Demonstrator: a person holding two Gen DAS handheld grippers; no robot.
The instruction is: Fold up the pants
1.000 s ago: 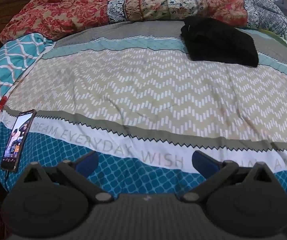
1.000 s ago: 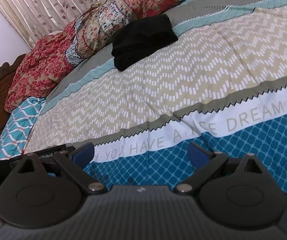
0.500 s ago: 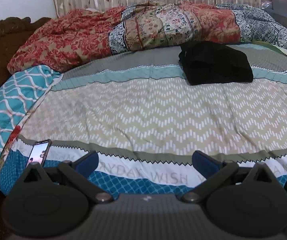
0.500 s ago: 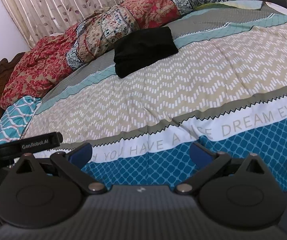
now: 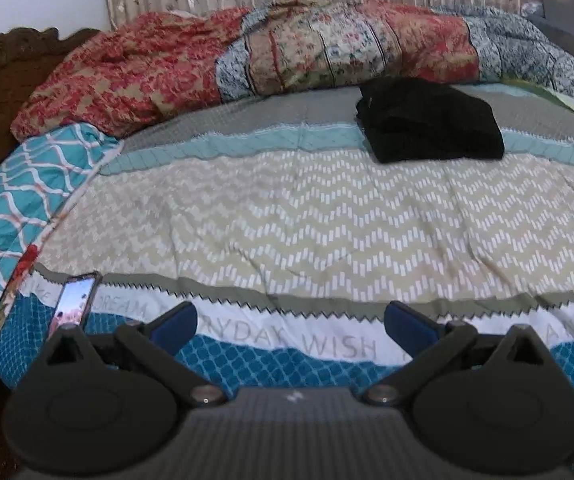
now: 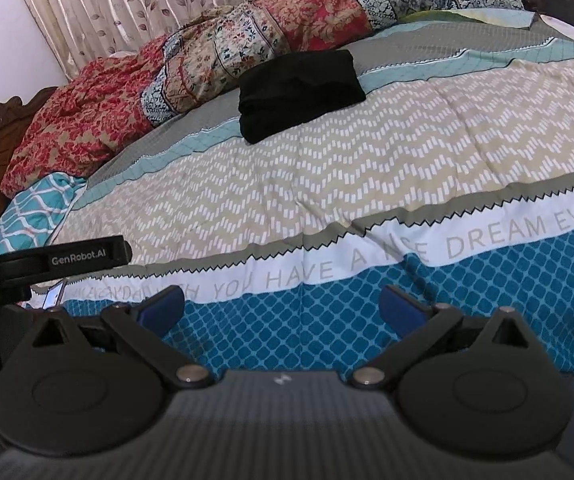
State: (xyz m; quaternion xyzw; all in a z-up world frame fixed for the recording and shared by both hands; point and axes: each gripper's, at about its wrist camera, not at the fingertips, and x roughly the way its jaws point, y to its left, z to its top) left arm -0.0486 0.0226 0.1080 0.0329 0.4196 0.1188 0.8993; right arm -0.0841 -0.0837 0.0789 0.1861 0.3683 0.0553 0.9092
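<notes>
so the black pants are sitting folded near the bed's far edge while the left claw and right claw are both hovering wide open over the near edge, holding nothing

Black pants, chevron-patterned beige bedspread

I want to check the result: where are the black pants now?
The black pants lie folded at the far side of the bed, right of centre in the left wrist view, just before the rumpled floral quilt, far from both open grippers.
</notes>
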